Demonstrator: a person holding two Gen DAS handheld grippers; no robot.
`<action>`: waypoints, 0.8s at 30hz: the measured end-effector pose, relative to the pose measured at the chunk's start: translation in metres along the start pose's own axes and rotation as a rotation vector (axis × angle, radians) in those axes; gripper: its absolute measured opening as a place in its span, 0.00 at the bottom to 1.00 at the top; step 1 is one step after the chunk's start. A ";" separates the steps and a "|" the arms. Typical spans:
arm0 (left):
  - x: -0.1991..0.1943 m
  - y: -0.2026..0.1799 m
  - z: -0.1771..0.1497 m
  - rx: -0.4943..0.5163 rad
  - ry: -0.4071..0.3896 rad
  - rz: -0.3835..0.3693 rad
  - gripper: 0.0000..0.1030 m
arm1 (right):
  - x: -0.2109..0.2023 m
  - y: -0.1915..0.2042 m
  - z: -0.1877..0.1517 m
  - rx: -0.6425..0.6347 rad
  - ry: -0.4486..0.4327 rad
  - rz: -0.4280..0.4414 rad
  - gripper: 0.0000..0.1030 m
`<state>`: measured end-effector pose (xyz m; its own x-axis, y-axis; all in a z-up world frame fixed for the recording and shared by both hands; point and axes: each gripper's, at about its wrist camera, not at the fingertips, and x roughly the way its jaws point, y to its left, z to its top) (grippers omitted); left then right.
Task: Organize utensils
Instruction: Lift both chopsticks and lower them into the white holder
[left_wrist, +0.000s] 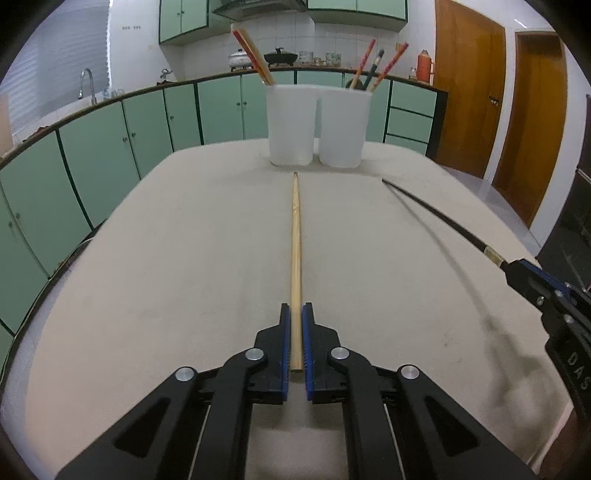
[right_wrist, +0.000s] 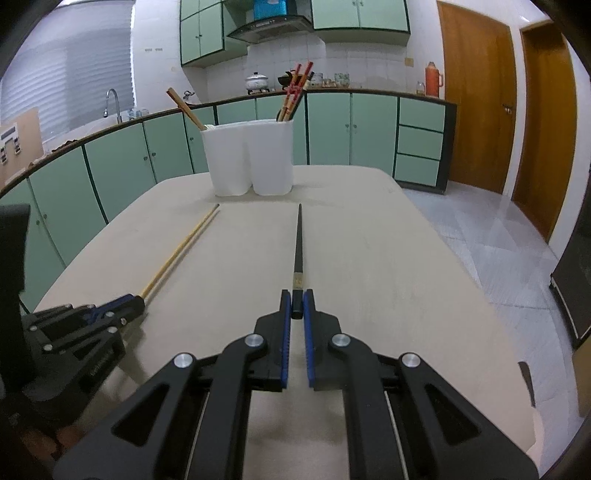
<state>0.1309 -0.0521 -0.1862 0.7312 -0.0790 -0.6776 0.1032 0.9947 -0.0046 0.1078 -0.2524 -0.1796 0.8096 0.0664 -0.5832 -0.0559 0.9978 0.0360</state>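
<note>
Where the left wrist view looks ahead, the left gripper (left_wrist: 296, 314) is clamped on a wooden chopstick (left_wrist: 295, 240) pointing toward two white holders (left_wrist: 317, 125) beyond. In the right wrist view, the right gripper (right_wrist: 296, 301) is clamped on a black chopstick (right_wrist: 298, 247) aimed ahead over the table (right_wrist: 388, 277).

Home kitchen. Green cabinets (right_wrist: 122, 155) under long counter (right_wrist: 369, 90), more on wall; range hood (right_wrist: 269, 27) over tiled wall; faucet (left_wrist: 88, 83) at sink; pots (right_wrist: 257, 81) and thermos (right_wrist: 434, 78) on counter; wooden doors (right_wrist: 476, 92).
</note>
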 end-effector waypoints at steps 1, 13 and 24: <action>-0.003 0.001 0.002 0.001 -0.008 -0.001 0.06 | -0.001 0.001 0.002 -0.004 -0.003 0.001 0.06; -0.061 0.013 0.047 0.010 -0.100 -0.031 0.06 | -0.033 -0.002 0.047 -0.052 -0.087 0.019 0.06; -0.018 0.011 0.030 0.031 0.032 -0.040 0.06 | -0.033 0.003 0.048 -0.061 -0.070 0.034 0.06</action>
<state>0.1392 -0.0417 -0.1521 0.7043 -0.1160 -0.7004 0.1532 0.9881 -0.0095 0.1088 -0.2511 -0.1217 0.8455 0.1020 -0.5241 -0.1176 0.9931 0.0035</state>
